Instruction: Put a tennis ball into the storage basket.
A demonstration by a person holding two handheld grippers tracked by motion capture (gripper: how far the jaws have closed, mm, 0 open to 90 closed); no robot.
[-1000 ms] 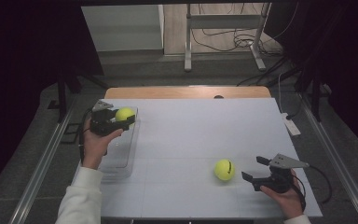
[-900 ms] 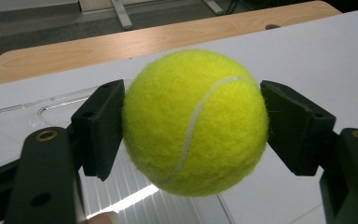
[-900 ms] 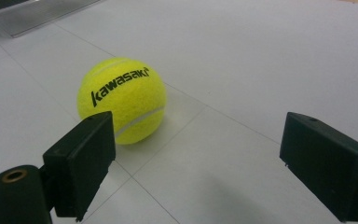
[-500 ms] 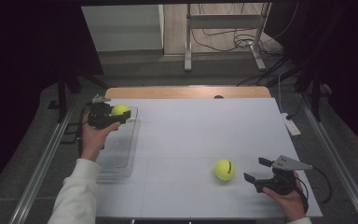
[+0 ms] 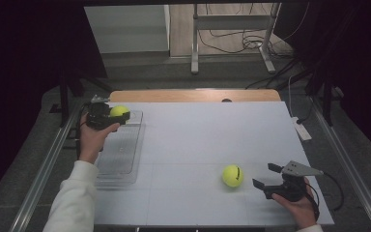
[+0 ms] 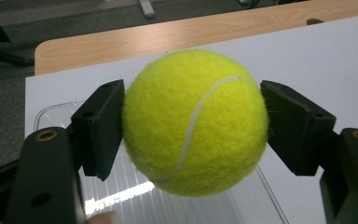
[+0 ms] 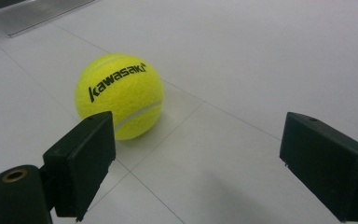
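My left gripper [image 5: 118,116] is shut on a yellow tennis ball [image 5: 119,111] and holds it above the far end of a clear plastic tray [image 5: 121,162] at the table's left. In the left gripper view both black pads press the sides of that ball [image 6: 195,121], with the tray's rim [image 6: 51,112] below. A second yellow tennis ball [image 5: 233,175] rests on the white table near the front right. My right gripper [image 5: 266,176] stands open just right of it. In the right gripper view that ball [image 7: 119,96], marked "kawasaki", lies ahead of the left jaw, apart from both jaws.
The white tabletop [image 5: 212,140] ends in a wooden strip [image 5: 193,95] at the far edge. A white power strip [image 5: 301,129] lies off the right edge. Metal rails run along both sides, and a metal stand [image 5: 232,29] with cables is on the floor beyond.
My left gripper has carried its ball a little toward the far end of the tray. The right gripper and the ball on the table have stayed where they were.
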